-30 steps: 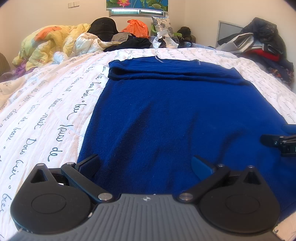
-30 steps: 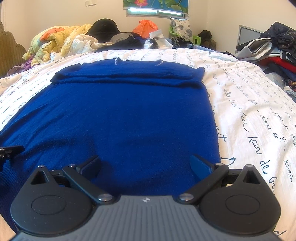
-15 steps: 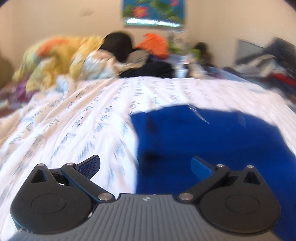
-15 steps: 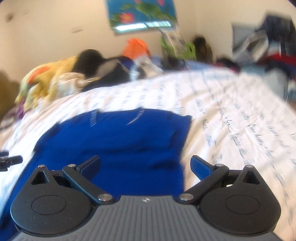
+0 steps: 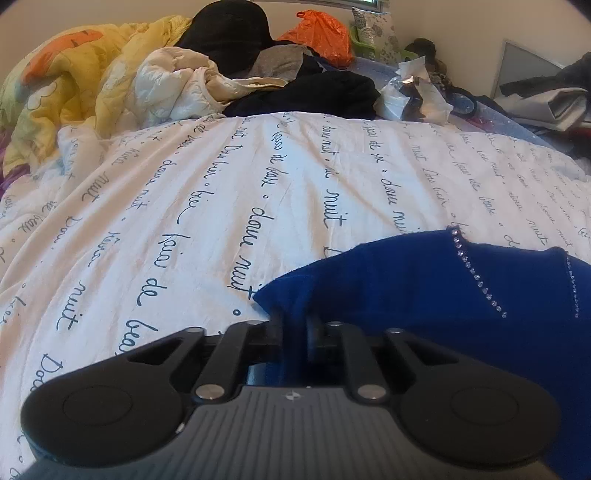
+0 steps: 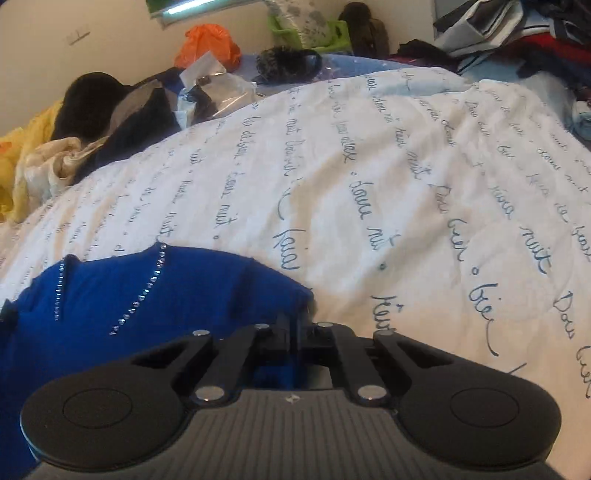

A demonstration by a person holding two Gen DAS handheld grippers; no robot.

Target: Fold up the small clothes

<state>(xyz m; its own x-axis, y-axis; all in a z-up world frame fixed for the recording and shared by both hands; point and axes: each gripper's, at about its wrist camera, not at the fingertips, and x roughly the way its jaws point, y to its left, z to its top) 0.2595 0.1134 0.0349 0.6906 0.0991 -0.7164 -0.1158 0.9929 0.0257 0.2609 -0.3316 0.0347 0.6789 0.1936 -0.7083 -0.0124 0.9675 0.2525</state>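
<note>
A royal blue knit top (image 5: 424,291) with lines of small rhinestones lies on a white bedsheet (image 5: 229,177) printed with dark cursive script. My left gripper (image 5: 293,332) is shut on the top's far left corner. In the right wrist view the same blue top (image 6: 155,295) fills the lower left, and my right gripper (image 6: 295,332) is shut on its far right corner. The near part of the top is hidden under both grippers.
A heap of clothes and bedding lies across the far end of the bed: a yellow quilt (image 5: 74,74), black garments (image 5: 229,33), an orange bag (image 5: 321,33). More clothes (image 6: 517,33) are stacked at the right. Bare sheet (image 6: 424,184) stretches ahead.
Both grippers were open over the near part of the spread top. They moved forward to its far folded edge and closed on the left and right corners.
</note>
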